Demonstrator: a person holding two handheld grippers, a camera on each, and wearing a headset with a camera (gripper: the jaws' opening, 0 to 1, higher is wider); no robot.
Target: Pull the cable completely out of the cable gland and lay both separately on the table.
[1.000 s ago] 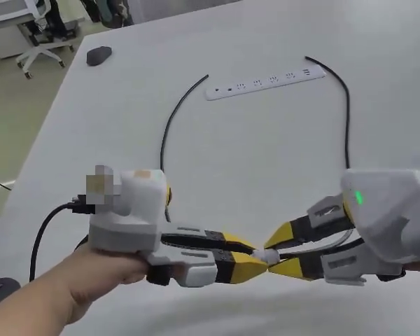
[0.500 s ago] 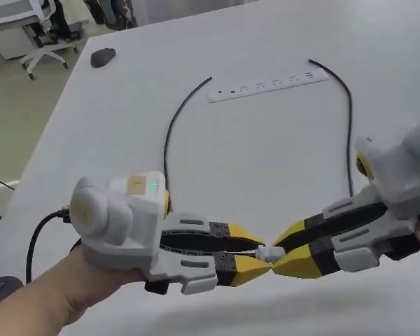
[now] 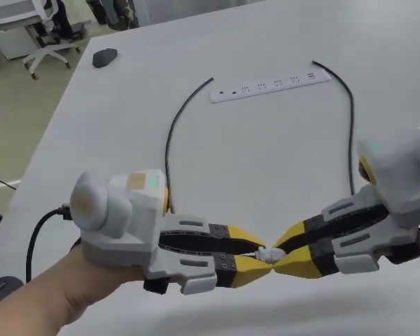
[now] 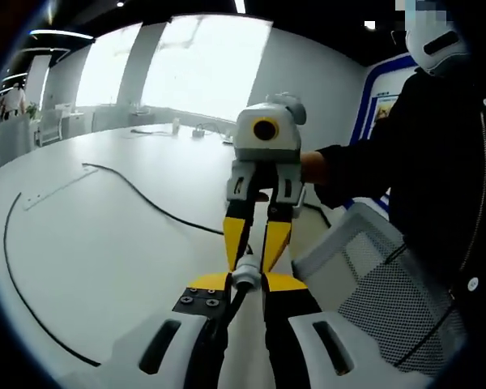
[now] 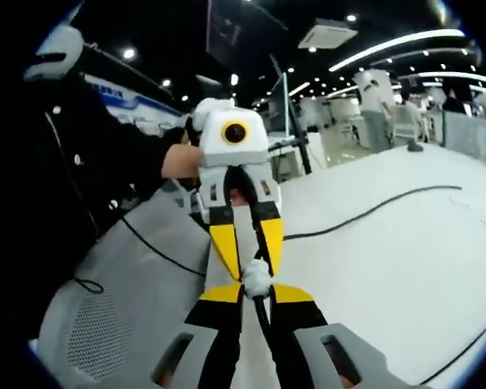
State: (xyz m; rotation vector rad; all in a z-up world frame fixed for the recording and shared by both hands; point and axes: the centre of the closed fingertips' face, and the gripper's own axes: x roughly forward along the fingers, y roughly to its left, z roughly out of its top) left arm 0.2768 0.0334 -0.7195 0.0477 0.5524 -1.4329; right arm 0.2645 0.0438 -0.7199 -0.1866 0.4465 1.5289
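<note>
Your left tool (image 3: 260,256), entering from 9 o'clock, and right tool (image 3: 276,257), entering from 3 o'clock, meet tip to tip over the worktop (image 3: 266,154). Each is pinching the white cable gland (image 3: 268,254). The black cable (image 4: 236,300) runs back from the gland between the left jaws.

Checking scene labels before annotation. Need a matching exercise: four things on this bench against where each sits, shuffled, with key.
Things:
1. cable gland
2. power strip
3. computer mouse
4. black cable

Places:
A. far left of the table, near its edge
B. curving across the tabletop
C. pinched between the tips of the left gripper and right gripper
D. straight white bar at the table's far side

Pairs: 1-C, 2-D, 3-A, 4-B
</note>
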